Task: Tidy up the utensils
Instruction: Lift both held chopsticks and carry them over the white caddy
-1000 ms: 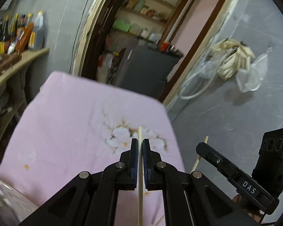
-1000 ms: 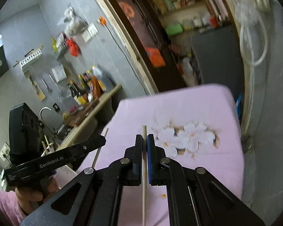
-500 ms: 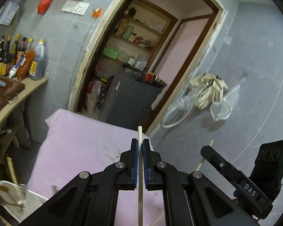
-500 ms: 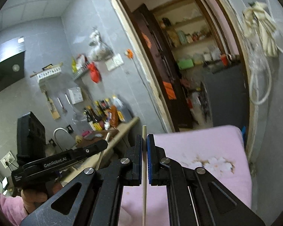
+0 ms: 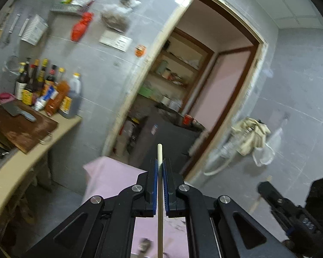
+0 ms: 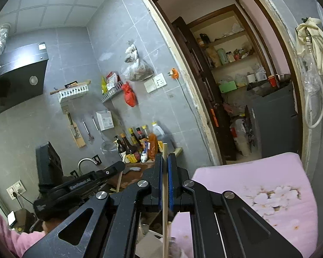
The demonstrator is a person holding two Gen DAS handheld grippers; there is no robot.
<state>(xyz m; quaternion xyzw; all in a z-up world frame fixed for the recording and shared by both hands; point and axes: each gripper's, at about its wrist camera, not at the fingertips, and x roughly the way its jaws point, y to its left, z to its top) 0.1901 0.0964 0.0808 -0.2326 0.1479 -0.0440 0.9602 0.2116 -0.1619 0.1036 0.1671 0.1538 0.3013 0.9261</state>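
My left gripper [image 5: 159,163] is shut on a pale wooden chopstick [image 5: 160,193] that runs up between its blue pads and pokes out past the tips. My right gripper [image 6: 165,158] is shut on a second wooden chopstick [image 6: 165,193] in the same way. Both are raised high and tilted up, above the pink cloth-covered table [image 6: 258,172]. The right gripper shows at the lower right of the left wrist view [image 5: 290,210]. The left gripper shows at the lower left of the right wrist view [image 6: 79,185], with its chopstick [image 6: 119,179].
A counter [image 5: 21,161] at the left holds a wooden cutting board [image 5: 21,126] with a cleaver and several sauce bottles [image 5: 51,90]. A white container [image 6: 148,243] sits low under my right gripper. A doorway [image 6: 236,86] opens into a storeroom. A sink tap [image 6: 86,161] stands at the left.
Both grippers have lifted and tilted upward with their chopsticks. The pink table has dropped low in both views, and the walls, doorway and ceiling have come into sight.
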